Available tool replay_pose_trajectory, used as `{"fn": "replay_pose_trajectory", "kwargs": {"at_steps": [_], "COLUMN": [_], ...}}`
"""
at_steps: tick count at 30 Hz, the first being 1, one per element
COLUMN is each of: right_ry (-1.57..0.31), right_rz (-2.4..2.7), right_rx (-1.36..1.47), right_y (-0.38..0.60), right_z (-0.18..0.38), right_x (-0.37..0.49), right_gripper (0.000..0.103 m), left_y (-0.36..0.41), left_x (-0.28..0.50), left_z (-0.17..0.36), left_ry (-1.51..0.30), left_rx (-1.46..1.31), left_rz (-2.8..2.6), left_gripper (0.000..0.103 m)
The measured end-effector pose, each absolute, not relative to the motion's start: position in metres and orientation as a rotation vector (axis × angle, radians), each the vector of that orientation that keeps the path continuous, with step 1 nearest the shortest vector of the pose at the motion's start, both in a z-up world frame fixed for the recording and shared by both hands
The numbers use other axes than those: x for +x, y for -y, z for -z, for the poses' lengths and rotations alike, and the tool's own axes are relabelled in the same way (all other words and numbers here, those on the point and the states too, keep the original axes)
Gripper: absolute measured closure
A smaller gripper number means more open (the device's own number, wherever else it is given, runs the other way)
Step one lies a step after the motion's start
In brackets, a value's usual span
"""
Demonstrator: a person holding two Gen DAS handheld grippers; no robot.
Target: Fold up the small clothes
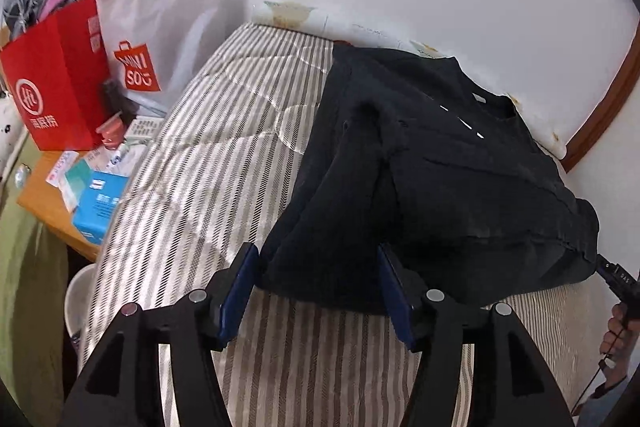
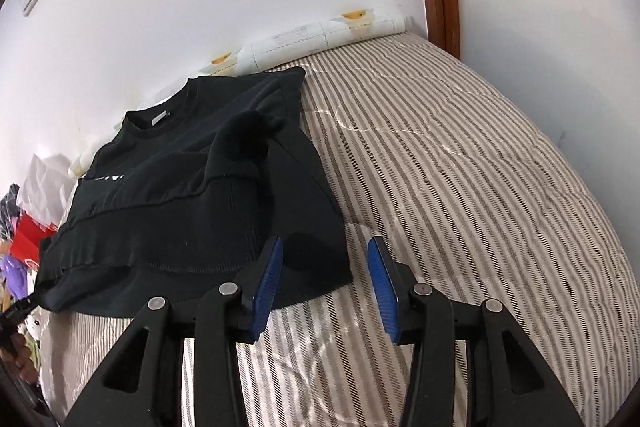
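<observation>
Two parted tongs, left tongs [image 1: 316, 263], right tongs [image 2: 325, 257], black top [image 1: 432, 179] just ahead, unheld

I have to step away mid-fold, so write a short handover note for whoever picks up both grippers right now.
Left gripper: open, nothing held, the black top's near edge between its fingers.
Right gripper: open, empty, at the top's near right corner.
Black top: lies on the striped bed, neckline toward the wall, both sides folded in over the middle.
Done: side folds.
Left: probably fold the bottom up toward the neckline, then smooth.
</observation>
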State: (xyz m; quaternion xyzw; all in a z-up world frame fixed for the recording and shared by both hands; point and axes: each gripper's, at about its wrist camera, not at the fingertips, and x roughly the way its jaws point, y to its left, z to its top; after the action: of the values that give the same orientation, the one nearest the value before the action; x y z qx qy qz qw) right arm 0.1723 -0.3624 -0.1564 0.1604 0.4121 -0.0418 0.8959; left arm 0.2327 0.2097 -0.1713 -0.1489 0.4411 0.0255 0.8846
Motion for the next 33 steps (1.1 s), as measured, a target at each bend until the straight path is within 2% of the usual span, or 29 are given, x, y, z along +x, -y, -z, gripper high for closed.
{"fn": "replay_pose_trajectory", "kwargs": {"at_steps": [10,11,13,15,16,18,33], "right_ry": [-0.908,-0.905,-0.895,-0.884,-0.877,-0.860,-0.844], "right_rz": [0.099,0.098,0.081,0.052,0.050,0.049,0.018], "right_rx": [0.301,0.303,0.314,0.318,0.308,0.274,0.261], "right_y": [0.346,0.346,0.346,0.346,0.345,0.340,0.346], "right_z": [0.174,0.175,0.177,0.177,0.176,0.172,0.145], "right_x": [0.202,0.204,0.206,0.205,0.203,0.198,0.139], "right_gripper": [0.060,0.062,0.069,0.083,0.087,0.090,0.093], "left_y": [-0.206,-0.204,-0.203,-0.202,-0.202,-0.199,-0.185], "left_x": [0.256,0.256,0.255,0.254,0.252,0.248,0.176], "left_z": [0.189,0.189,0.189,0.189,0.187,0.182,0.168], "left_ry": [-0.926,-0.924,-0.922,-0.926,-0.922,-0.911,-0.928], "left_rx": [-0.316,-0.305,-0.303,-0.309,-0.308,-0.301,-0.291], "left_rz": [-0.042,-0.044,-0.032,-0.028,-0.024,-0.024,-0.013], "left_gripper": [0.046,0.049,0.058,0.078,0.085,0.090,0.091]}}
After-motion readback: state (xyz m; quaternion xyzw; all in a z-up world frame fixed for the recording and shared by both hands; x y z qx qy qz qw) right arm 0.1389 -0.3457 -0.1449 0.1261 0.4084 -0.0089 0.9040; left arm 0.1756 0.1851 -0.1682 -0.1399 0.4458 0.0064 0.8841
